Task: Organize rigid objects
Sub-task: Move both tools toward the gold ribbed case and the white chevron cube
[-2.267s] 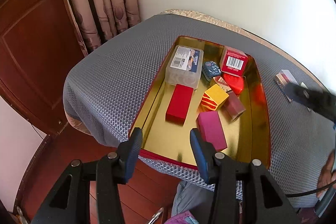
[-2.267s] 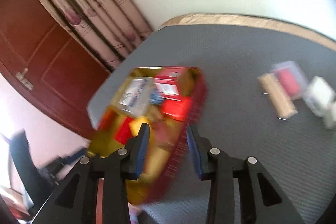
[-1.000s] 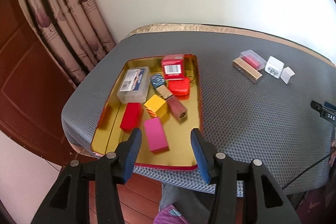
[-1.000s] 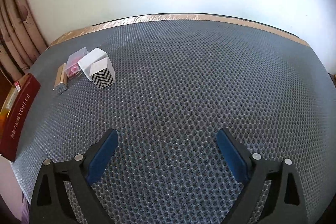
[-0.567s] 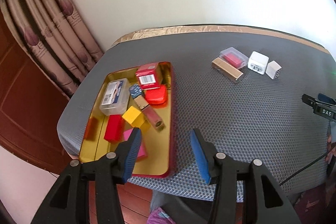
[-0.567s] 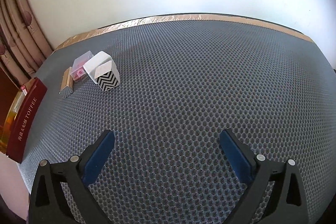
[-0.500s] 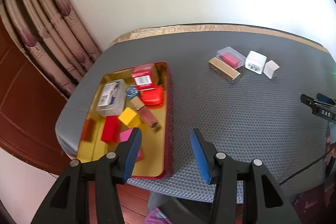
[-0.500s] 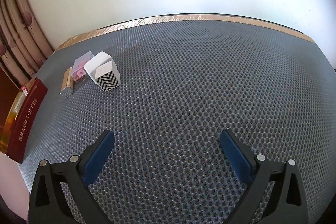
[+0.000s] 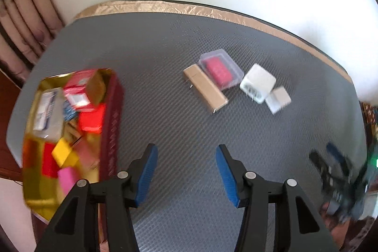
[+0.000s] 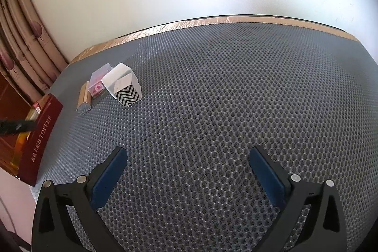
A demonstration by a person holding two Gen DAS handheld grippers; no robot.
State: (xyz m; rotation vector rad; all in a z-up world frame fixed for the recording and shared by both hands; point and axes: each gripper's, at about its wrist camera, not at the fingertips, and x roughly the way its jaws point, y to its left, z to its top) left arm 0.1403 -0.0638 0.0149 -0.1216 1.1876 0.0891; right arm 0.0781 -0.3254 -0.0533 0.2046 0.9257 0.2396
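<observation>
A gold tin tray with dark red walls (image 9: 113, 124) sits at the table's left and holds several coloured boxes. It also shows in the right wrist view (image 10: 40, 134). On the grey mat lie a tan box (image 9: 205, 88), a clear case with a pink insert (image 9: 221, 69), a white cube (image 9: 258, 83) and a small white box (image 9: 278, 99) with a zigzag face (image 10: 128, 94). My left gripper (image 9: 185, 171) is open and empty above the mat, right of the tray. My right gripper (image 10: 187, 177) is wide open and empty over bare mat.
The grey mesh mat (image 10: 236, 98) covers the table, with a tan border along the far edge (image 10: 212, 21) by a white wall. Curtains (image 10: 26, 46) and a wooden door stand at the left. The right gripper shows blurred at the left wrist view's right edge (image 9: 340, 171).
My left gripper has swung right, away from the tray toward the loose boxes, which now lie ahead of it. My right gripper has barely moved and stays wide open.
</observation>
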